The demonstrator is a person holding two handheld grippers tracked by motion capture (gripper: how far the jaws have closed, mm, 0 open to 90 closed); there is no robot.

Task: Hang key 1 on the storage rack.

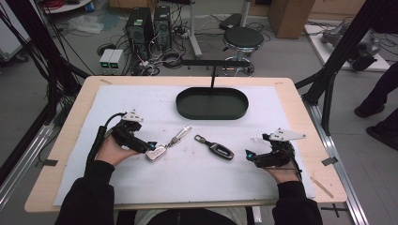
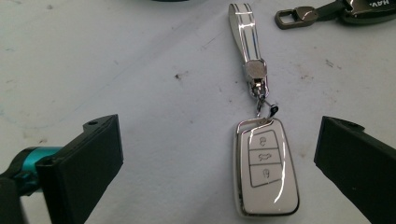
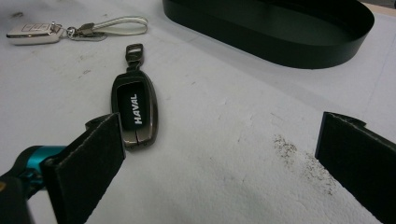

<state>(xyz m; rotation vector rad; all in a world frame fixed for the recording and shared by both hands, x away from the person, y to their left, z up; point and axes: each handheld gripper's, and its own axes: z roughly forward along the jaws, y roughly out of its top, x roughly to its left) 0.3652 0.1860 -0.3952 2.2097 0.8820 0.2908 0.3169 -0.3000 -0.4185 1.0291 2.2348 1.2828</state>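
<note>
Wood counter (image 1: 300,112) w/ a white mat (image 1: 197,173) on top. Black oval tray (image 1: 212,103) sits at the far middle of the mat; used as landmark below

White key fob (image 2: 265,173) lying flat on the mat, nearer the person than the tray & off to its left. Three buttons on its face. White strap (image 2: 243,28) joined by a small ring, pointing back toward the tray

Dark key fob (image 3: 135,114) w/ "HAVAL" on it, flat on the mat, near side of the tray, about under its middle. Metal loop end toward the tray. Close beside the white fob's strap, not touching

Left tongs (image 1: 152,146) held in left hand (image 1: 112,150), near-left of the tray, tip right at the white fob. In left gripper view: jaws wide open, white fob lying between them, closer to the right-hand jaw, touching neither. Holding nothing

Right tongs (image 1: 249,155) held in right hand (image 1: 281,173), near-right of the tray, pointing at the dark fob. In right gripper view: jaws wide open, dark fob just past the left-hand jaw's tip, bare mat w/ dark specks between the jaws. Holding nothing

Black sleeves on both arms

Beyond the tray, past the counter: round black stool (image 1: 242,38), two PC towers (image 1: 149,23) & cables on the floor
</note>
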